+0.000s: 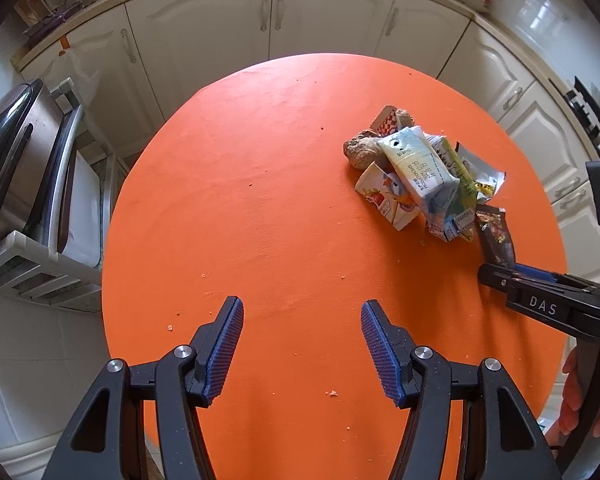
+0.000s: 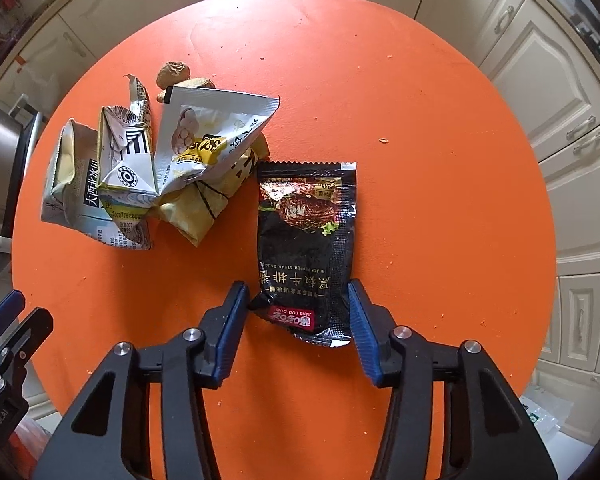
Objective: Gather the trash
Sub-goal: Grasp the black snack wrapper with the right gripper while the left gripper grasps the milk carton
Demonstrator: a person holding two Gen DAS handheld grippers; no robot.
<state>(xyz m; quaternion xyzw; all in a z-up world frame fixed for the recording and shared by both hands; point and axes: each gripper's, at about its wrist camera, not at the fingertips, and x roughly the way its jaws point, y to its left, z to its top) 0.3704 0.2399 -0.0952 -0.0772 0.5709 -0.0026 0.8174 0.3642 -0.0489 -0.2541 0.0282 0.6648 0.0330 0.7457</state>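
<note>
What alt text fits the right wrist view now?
The right hand-held gripper straddles the lower end of a black foil sauce sachet lying flat on the round orange table. Crumpled white and yellow cartons and wrappers are piled left of it.

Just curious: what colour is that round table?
Bright orange table, clearest in the left wrist view.

Left wrist view looks steeply down over orange table [image 1: 260, 200], cabinets [image 1: 220, 20] at 12 o'clock, trash pile [image 1: 420, 176] at 2 o'clock. Right wrist view looks straight down, close over black sachet [image 2: 306, 240]. Shared: table, pile, sachet, cabinets
</note>
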